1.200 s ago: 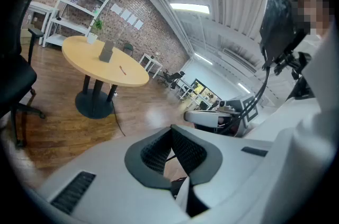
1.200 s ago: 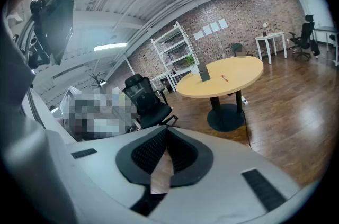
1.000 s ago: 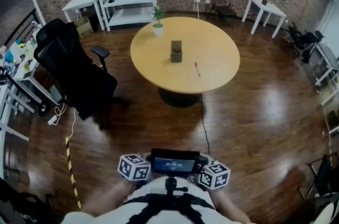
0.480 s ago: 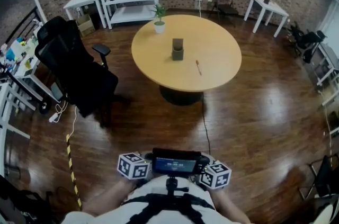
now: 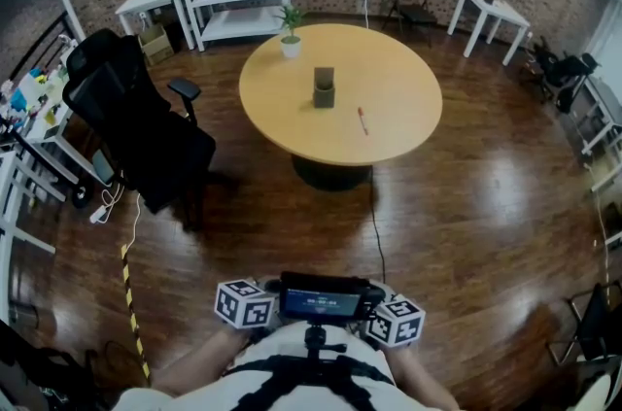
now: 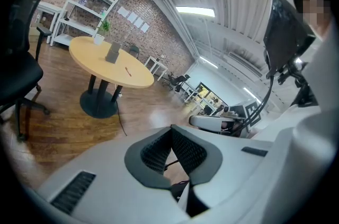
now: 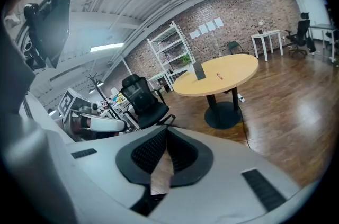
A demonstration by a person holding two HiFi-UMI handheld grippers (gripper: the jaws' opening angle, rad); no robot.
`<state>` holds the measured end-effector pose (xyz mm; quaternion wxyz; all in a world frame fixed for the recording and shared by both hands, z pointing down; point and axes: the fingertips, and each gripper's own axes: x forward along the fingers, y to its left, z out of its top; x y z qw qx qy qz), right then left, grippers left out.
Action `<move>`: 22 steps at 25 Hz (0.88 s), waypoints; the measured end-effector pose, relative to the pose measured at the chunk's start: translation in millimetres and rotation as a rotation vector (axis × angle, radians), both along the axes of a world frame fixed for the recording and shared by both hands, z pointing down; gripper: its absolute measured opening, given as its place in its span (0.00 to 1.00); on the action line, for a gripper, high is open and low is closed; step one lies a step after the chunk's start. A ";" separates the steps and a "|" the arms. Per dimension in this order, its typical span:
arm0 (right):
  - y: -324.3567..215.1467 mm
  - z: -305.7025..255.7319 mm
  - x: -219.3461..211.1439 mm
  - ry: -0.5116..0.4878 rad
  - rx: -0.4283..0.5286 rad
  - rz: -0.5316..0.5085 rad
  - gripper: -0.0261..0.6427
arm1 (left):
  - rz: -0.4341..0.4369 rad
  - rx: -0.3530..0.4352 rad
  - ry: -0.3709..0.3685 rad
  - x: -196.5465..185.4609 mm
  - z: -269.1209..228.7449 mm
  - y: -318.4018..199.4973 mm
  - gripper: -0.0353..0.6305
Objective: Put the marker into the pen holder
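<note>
Head view: against a second ago the framing has nudged only slightly. The round bench (image 5: 398, 93) sits just as far off across the wooden floor, and nothing on it has moved. We read that as no approach begun, so the whole task lies ahead. The marker (image 5: 362, 120) lies flat on the bench top, a thin reddish stick, right of the pen holder (image 5: 324, 91) and apart from it. The holder is a dark, upright, squarish box near the middle. Left gripper view: the left gripper (image 6: 171, 130) has its fingers (image 6: 153, 151) brought together at the tips, nothing between them; the bench shows small and far beyond. Right gripper view: the right gripper (image 7: 166, 133) likewise, fingers tip to tip, empty, marker well out of reach.
</note>
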<state>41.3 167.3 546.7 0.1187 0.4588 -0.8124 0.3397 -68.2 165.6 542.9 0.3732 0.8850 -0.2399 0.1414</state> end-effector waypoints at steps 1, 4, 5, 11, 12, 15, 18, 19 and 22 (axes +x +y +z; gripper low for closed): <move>-0.7 -0.1 1.5 0.002 0.002 0.000 0.05 | -0.002 0.000 0.000 0.7 -0.1 -0.7 0.05; -1.1 -0.6 3.9 0.000 0.005 0.001 0.05 | -0.009 0.000 0.002 2.2 -1.0 -1.7 0.05; -0.6 0.3 5.1 -0.003 0.004 0.001 0.05 | -0.011 0.000 0.002 3.1 -0.7 -1.5 0.05; -2.6 1.4 13.7 -0.004 -0.004 -0.005 0.05 | -0.026 0.000 0.006 10.4 -1.9 -3.9 0.05; -3.7 1.5 14.5 -0.003 -0.005 -0.008 0.05 | -0.030 -0.001 0.006 10.9 -1.8 -4.7 0.05; -5.4 4.2 16.3 0.000 -0.008 -0.017 0.05 | -0.041 -0.003 0.007 11.5 -0.3 -6.3 0.05; -7.4 4.1 18.6 -0.004 -0.008 -0.029 0.05 | -0.052 0.000 0.008 14.0 -1.3 -7.9 0.05; -8.2 3.9 20.1 -0.005 -0.008 -0.034 0.05 | -0.056 0.002 0.008 15.5 -2.2 -8.8 0.05; -11.4 3.1 26.2 -0.005 -0.015 -0.037 0.05 | -0.065 0.002 0.004 21.3 -4.6 -11.8 0.05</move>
